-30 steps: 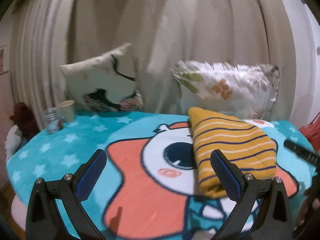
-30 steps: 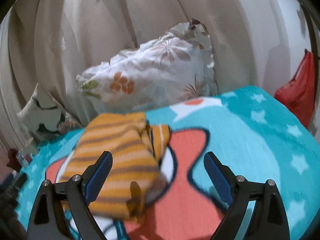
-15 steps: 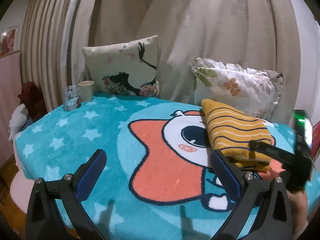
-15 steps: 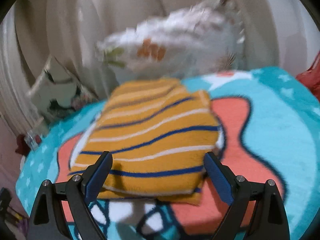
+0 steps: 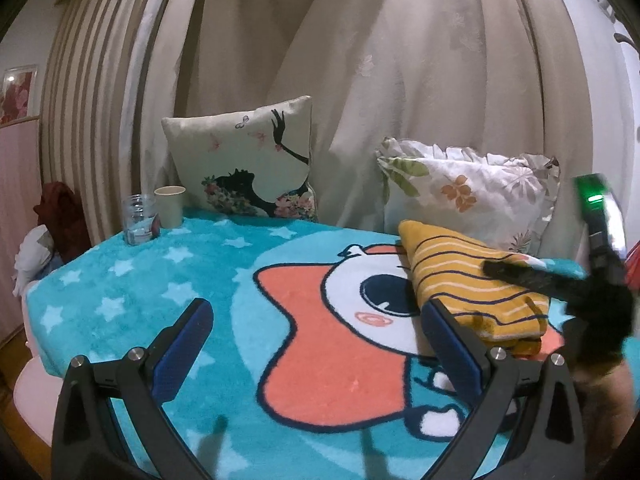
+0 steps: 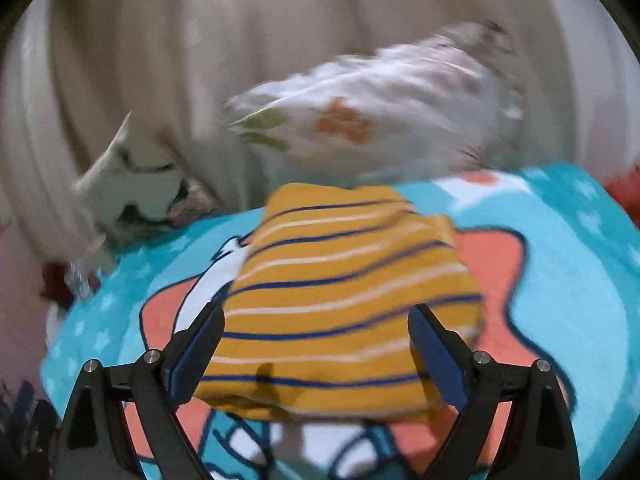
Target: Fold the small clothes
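Folded striped shirt (image 6: 340,300) between wide-open right gripper (image 6: 316,344) jaws; left gripper (image 5: 312,344) spread, empty

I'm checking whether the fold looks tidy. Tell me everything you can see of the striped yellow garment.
The striped yellow garment is mustard knit-looking cloth with thin navy and white stripes. It lies folded into a compact, roughly rectangular stack of several layers, whose edges show slightly uneven at the near end. It rests flat on the turquoise cartoon blanket, in front of the floral pillow. The right gripper hangs open just over its near edge; whether the fingers touch it is unclear. The left gripper is open, to its left.
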{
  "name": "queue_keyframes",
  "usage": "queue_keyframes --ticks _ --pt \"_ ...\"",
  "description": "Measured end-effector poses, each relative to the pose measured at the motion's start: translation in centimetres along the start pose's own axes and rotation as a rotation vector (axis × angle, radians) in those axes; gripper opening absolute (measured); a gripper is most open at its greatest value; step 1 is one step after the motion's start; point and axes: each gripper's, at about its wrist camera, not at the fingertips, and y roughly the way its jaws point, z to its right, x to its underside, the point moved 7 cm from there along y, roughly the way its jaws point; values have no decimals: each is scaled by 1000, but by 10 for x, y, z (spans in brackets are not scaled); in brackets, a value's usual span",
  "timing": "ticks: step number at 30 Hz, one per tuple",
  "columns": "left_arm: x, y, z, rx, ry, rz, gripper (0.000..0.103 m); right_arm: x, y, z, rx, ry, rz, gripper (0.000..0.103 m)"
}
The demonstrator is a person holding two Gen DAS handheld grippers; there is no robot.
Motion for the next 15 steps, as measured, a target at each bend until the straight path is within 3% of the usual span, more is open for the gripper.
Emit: queue_keyframes --ticks 2,3,5,8,10,12,15 --pt "-1 0 -4 -14 2 -1 103 9 27 -11 60 -70 -66 96" --pt "-2 -1 -7 -18 -3 2 103 23 49 -10 94 -79 -170 96" --pt "-4 -2 -11 -18 -10 11 103 40 68 -12 97 -95 -258 96" --pt "-6 -4 -11 -10 -9 38 103 38 52 -18 46 -130 -210 96" --pt "-7 -5 -8 7 -6 58 103 32 38 -14 -25 -87 -157 96" --pt "-8 -6 -1 28 -1 74 103 23 29 1 -28 -42 -101 96" --pt "-10 -6 7 80 1 71 103 21 43 25 -77 22 -162 95"
